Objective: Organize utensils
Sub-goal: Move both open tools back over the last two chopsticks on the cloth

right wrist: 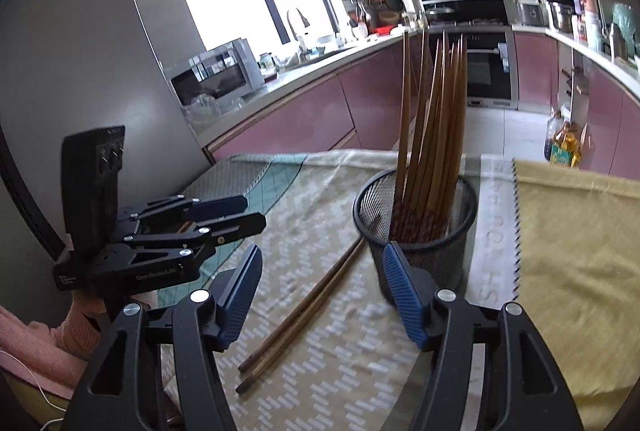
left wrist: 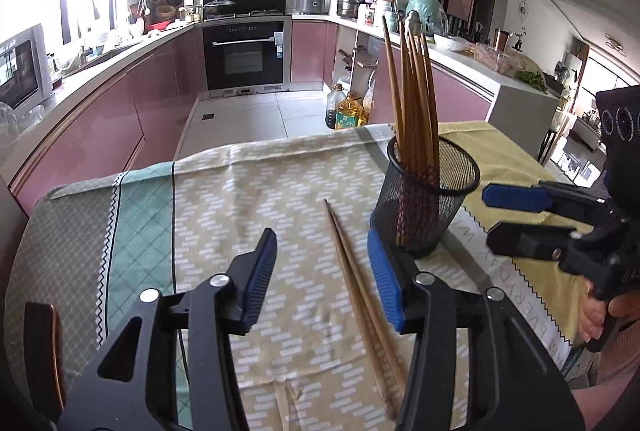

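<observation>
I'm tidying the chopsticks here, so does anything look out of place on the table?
Yes: two brown wooden chopsticks lie loose on the patterned cloth, side by side, just left of the black mesh cup. The other chopsticks stand upright in it. Nothing looks spilled or damaged.

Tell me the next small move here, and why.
Probably lower the open left gripper onto the two loose chopsticks and close. They lie flat on the cloth between its fingers, while the rest already stand in the mesh holder.
</observation>
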### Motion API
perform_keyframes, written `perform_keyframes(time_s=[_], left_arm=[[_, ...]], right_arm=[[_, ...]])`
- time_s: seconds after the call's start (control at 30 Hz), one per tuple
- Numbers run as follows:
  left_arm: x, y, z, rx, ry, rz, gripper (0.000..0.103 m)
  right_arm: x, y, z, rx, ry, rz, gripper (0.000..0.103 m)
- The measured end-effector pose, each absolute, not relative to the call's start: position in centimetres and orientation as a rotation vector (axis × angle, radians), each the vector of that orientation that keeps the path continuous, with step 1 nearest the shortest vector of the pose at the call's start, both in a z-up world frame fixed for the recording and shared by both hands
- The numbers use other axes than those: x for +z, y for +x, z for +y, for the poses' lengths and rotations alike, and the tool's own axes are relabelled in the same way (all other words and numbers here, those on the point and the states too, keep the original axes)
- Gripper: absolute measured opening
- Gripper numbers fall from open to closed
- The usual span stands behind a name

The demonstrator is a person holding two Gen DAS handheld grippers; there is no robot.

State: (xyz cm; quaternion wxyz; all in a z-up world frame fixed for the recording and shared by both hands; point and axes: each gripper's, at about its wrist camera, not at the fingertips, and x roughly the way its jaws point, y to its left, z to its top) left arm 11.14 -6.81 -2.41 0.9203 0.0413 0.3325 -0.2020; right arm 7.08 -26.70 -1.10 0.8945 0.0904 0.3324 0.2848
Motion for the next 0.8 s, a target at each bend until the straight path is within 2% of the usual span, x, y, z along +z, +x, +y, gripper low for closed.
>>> perform_keyframes(time_s=[0.13, 0.3, 0.8], left_arm=[[-3.5, 10.5, -6.5, -0.393, 0.098, 0.701, 0.058], [-5.3, 9.8, -5.8, -0.377, 0.098, 0.736, 0.059], [-9.6, 8.0, -7.3, -0.456, 0.151, 0.864, 0.050]], right_arm=[[-3.1, 7.1, -25.6, 0.591, 0.198, 0.741, 0.067], [-4.7, 7.0, -24.7, 0.587, 0.201, 0.786, 0.068], [-6.6, 7.0, -24.2, 0.548, 0.211, 0.841, 0.069]])
